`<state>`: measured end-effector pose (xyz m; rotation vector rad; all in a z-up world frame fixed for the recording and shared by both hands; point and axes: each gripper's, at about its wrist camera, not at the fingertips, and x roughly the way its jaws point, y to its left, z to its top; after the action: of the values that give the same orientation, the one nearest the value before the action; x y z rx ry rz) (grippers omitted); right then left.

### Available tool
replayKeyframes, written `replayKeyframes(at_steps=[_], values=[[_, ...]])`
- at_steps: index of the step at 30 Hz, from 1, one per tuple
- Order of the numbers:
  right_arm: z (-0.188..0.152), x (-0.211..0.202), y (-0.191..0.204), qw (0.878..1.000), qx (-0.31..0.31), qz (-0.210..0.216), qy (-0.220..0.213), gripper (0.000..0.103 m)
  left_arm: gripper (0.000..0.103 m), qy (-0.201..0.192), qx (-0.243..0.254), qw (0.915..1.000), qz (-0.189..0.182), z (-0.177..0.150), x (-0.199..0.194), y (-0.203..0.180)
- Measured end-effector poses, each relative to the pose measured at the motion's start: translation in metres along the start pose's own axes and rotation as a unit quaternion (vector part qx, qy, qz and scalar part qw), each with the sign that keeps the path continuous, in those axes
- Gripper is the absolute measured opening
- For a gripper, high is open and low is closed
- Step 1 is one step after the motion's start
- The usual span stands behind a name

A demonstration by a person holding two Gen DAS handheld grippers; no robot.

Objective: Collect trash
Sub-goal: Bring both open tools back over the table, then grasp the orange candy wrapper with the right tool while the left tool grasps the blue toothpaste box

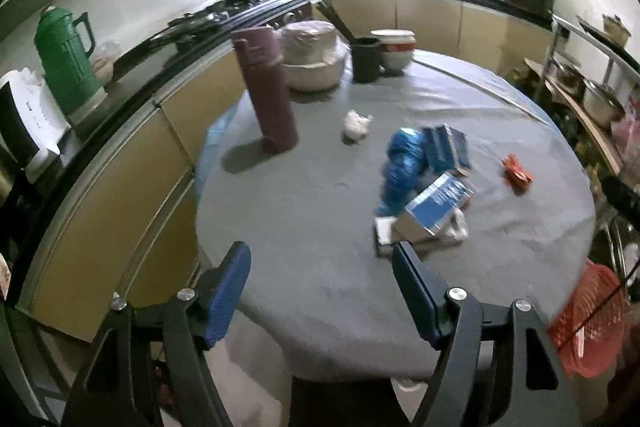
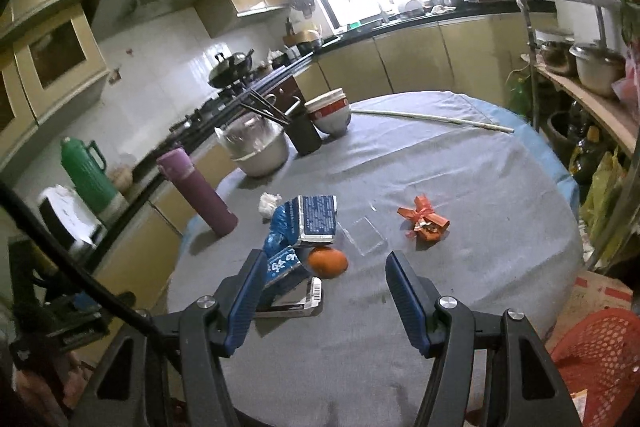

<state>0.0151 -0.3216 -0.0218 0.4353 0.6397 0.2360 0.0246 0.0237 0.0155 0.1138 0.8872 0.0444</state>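
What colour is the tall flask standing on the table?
Purple, a dusty mauve. The flask shows best in the right wrist view; the left wrist view is blurrier.

Our two hand-held grippers: black frames, blue pads

We saw each gripper, left and right, built of matte black angular arms with triangular cut-outs, round silver screws at the pivots, and ribbed blue fingers. A black cable ran beside the right gripper's left arm.
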Motion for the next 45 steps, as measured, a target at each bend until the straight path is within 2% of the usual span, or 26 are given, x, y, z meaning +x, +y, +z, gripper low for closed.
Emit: replayKeyframes(at_steps=[5, 9, 13, 16, 23, 26, 29, 33, 39, 45], values=[[-0.005, -0.028, -0.026, 0.999, 0.034, 0.019, -0.021, 0.065, 0.074, 0.007, 0.02, 0.9998, 0.002, -0.01, -0.02, -0.02], [-0.016, -0.044, -0.045, 0.998, 0.061, 0.024, -0.022, 0.065, 0.075, -0.021, 0.035, 0.9992, 0.0, -0.008, -0.037, -0.034], [-0.025, -0.053, -0.057, 0.997, 0.071, 0.017, -0.012, 0.065, 0.082, -0.049, 0.04, 0.9975, -0.032, -0.007, -0.043, -0.044], [-0.025, -0.053, -0.06, 0.997, 0.073, 0.009, -0.001, 0.065, 0.082, -0.058, 0.047, 0.9962, -0.046, -0.008, -0.035, -0.049], [-0.014, -0.044, -0.049, 0.997, 0.071, -0.015, 0.017, 0.065, 0.082, -0.015, 0.021, 0.9949, -0.097, -0.016, 0.015, -0.031], [-0.011, -0.03, -0.043, 0.996, 0.08, -0.026, 0.032, 0.065, 0.082, -0.009, 0.004, 0.9941, -0.108, -0.019, 0.035, -0.013], [-0.004, -0.01, -0.038, 0.995, 0.081, -0.038, 0.05, 0.065, 0.082, 0.001, -0.009, 0.9909, -0.134, -0.016, 0.054, 0.0], [0.011, 0.029, -0.039, 0.993, 0.074, -0.056, 0.079, 0.065, 0.082, 0.01, -0.001, 0.9863, -0.165, -0.004, 0.075, 0.001], [0.035, 0.098, -0.062, 0.987, 0.065, -0.093, 0.117, 0.065, 0.082, 0.012, 0.042, 0.9762, -0.213, 0.017, 0.099, -0.014], [0.041, 0.161, -0.082, 0.98, 0.052, -0.102, 0.165, 0.065, 0.082, 0.005, 0.103, 0.964, -0.245, 0.03, 0.111, -0.038]])
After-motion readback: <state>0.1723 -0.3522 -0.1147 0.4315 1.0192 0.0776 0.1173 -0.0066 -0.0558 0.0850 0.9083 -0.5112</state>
